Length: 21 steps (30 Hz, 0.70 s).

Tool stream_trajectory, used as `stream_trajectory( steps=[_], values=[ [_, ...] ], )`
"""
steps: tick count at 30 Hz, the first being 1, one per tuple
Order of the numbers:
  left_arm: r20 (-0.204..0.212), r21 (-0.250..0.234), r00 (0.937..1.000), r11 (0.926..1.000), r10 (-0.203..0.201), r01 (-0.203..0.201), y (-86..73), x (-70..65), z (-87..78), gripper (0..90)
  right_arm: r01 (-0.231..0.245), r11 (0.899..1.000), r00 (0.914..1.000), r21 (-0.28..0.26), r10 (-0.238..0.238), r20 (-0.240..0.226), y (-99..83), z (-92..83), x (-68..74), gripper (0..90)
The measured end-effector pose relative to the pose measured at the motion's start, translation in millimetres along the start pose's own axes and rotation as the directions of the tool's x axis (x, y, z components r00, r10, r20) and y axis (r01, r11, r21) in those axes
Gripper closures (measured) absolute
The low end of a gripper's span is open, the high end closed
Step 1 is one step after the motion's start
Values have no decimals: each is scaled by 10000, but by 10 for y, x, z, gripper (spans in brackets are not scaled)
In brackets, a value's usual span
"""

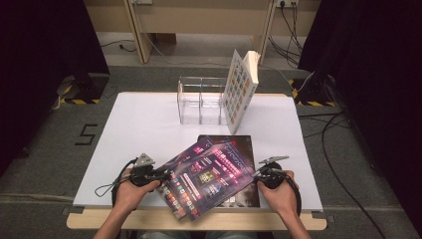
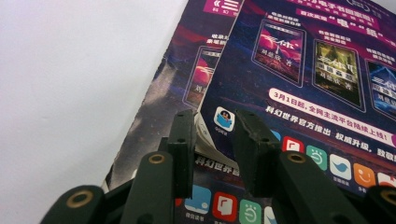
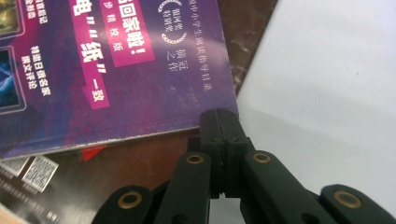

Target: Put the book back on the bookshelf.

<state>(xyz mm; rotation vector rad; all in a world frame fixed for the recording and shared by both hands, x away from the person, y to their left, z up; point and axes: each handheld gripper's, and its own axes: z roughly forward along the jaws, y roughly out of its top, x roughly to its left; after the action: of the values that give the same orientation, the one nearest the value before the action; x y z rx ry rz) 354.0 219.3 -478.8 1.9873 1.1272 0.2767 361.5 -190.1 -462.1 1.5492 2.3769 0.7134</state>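
Note:
A purple-covered magazine [image 1: 206, 177] lies skewed on top of a darker magazine [image 1: 244, 144] near the front of the white table [image 1: 144, 124]. My left gripper [image 1: 161, 175] is at the top magazine's left edge. In the left gripper view its jaws [image 2: 215, 116] stand apart astride the corner of the top magazine [image 2: 303, 70], with a curled page corner [image 2: 208, 140] loose between them and another cover [image 2: 187, 70] underneath. My right gripper [image 1: 255, 174] is at the right corner. In the right gripper view its jaws [image 3: 219, 114] are pressed together, tips against the corner of the purple magazine [image 3: 116, 70].
A clear plastic box [image 1: 201, 99] with two compartments stands at the back middle of the table. A thick book [image 1: 241, 89] stands upright against its right side. The dark magazine [image 3: 140, 163] reaches the table's front edge. Bare white tabletop [image 3: 327, 93] lies to the right.

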Motion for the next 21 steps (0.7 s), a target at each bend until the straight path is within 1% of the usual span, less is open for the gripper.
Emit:
stream_trajectory(
  steps=[1, 8, 9, 10, 12, 15, 19, 21],
  values=[
    [13, 7, 10000, 10000, 4, -4, -2, -4, -2, 684, 58, 10000, 10000, -42, -58, 28, 12, 9, -9, 900],
    [124, 143, 9999, 9999, 92, -94, 1, -38, -19, 683, -57, 10000, 9997, -48, 58, 218, 85, 48, -29, 900],
    [143, 172, 9998, 9997, 149, -151, 3, -44, -22, 682, 48, 10000, 9997, -71, -46, 240, 98, 57, -41, 900],
    [177, 208, 9997, 9996, 194, -198, 4, -50, -26, 681, -77, 9999, 9996, -79, 79, 281, 111, 64, -37, 900],
    [250, 269, 9995, 9995, 182, -189, 3, -63, -30, 680, -78, 9999, 9994, -95, 81, 327, 143, 82, -55, 900],
    [417, 331, 9990, 9993, 184, -197, 1, -78, -31, 679, -90, 9999, 9990, -120, 95, 429, 188, 108, -71, 900],
    [765, 433, 9969, 9989, 166, -199, 0, -114, -29, 677, -82, 9998, 9985, -154, 90, 537, 275, 156, -111, 900],
    [895, 483, 9958, 9985, 199, -243, 0, -138, -25, 675, -182, 9998, 9979, -129, 190, 615, 316, 176, -121, 900]
  ],
)
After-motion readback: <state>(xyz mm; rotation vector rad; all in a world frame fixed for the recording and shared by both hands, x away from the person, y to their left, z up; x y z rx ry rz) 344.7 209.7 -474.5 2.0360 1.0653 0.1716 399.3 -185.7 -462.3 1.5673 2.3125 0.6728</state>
